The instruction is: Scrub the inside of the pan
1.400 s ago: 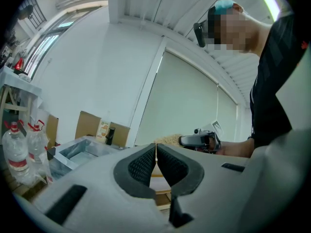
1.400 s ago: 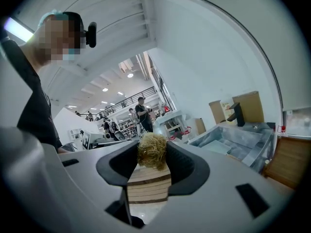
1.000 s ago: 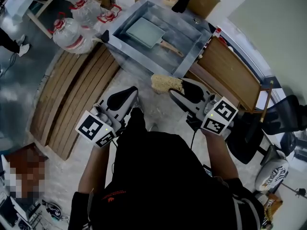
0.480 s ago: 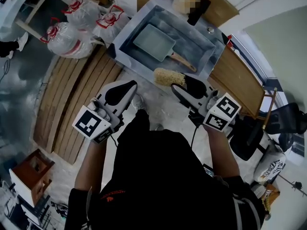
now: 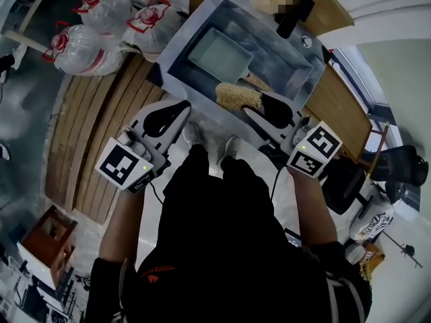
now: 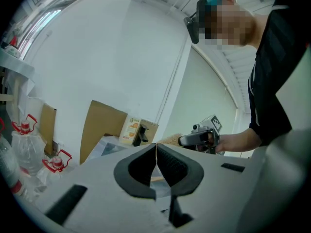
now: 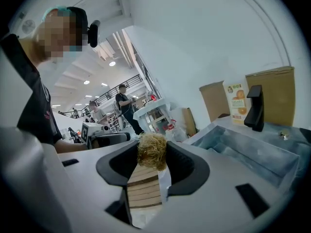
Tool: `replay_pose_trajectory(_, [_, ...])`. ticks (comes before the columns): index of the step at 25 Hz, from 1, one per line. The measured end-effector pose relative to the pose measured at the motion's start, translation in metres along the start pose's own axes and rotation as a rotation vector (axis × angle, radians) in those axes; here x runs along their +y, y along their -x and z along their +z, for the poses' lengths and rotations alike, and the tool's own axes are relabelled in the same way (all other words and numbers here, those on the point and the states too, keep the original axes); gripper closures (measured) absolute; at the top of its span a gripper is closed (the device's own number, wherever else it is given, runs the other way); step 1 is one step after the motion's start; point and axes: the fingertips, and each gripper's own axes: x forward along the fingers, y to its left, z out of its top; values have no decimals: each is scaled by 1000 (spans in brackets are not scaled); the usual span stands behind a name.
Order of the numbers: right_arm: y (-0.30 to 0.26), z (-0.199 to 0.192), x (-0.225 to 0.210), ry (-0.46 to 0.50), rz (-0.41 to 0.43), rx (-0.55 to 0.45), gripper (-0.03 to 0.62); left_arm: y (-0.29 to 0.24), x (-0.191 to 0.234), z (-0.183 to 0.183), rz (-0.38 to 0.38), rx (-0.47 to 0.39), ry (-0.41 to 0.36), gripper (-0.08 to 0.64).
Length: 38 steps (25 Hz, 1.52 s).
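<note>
A rectangular pale-green pan (image 5: 221,54) with a wooden handle (image 5: 258,81) lies in the metal sink (image 5: 195,27). My right gripper (image 5: 264,105) is shut on a tan fibre scrubber (image 5: 237,96) (image 7: 151,151), which hangs over the sink's near rim, just short of the pan handle. My left gripper (image 5: 176,109) (image 6: 156,147) is shut with nothing between its jaws; it hovers left of the scrubber, outside the sink over its near-left edge.
A black faucet (image 5: 291,13) (image 7: 254,108) and an orange-printed carton (image 7: 237,102) stand at the sink's far side. Clear water jugs with red caps (image 5: 81,42) sit on the floor to the left beside wooden boards (image 5: 101,123). A wooden counter (image 5: 340,110) lies right of the sink.
The sink and pan have come nearer in the head view. My right gripper has carried the scrubber from in front of the sink to over its near rim. The left gripper has advanced too.
</note>
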Motion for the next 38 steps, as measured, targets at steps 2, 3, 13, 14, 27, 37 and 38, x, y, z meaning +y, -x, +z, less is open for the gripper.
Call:
replay_pose_trajectory(2, [-5, 0, -8, -1, 4, 11, 416, -6, 7, -1, 5, 5, 5, 537])
replay_pose_trajectory(3, [-8, 0, -12, -1, 7, 16, 416, -9, 10, -2, 9, 7, 7, 538])
replay_pose_trajectory(13, [-36, -9, -71, 4, 90, 90, 416, -47, 45, -28, 126, 11, 44, 538])
replay_pose_trajectory(14, [-41, -9, -75, 7, 96, 98, 416, -49, 48, -31, 137, 11, 46, 538])
replay_pose_trajectory(27, [-103, -49, -141, 17, 137, 197, 416, -70, 96, -68, 219, 12, 79, 540])
replay_pose_trajectory(37, [-149, -94, -176, 43, 129, 294, 416, -72, 119, -93, 234, 21, 124, 541])
replay_pose_trajectory(38, [-152, -97, -178, 48, 127, 302, 416, -72, 120, -94, 234, 18, 127, 541])
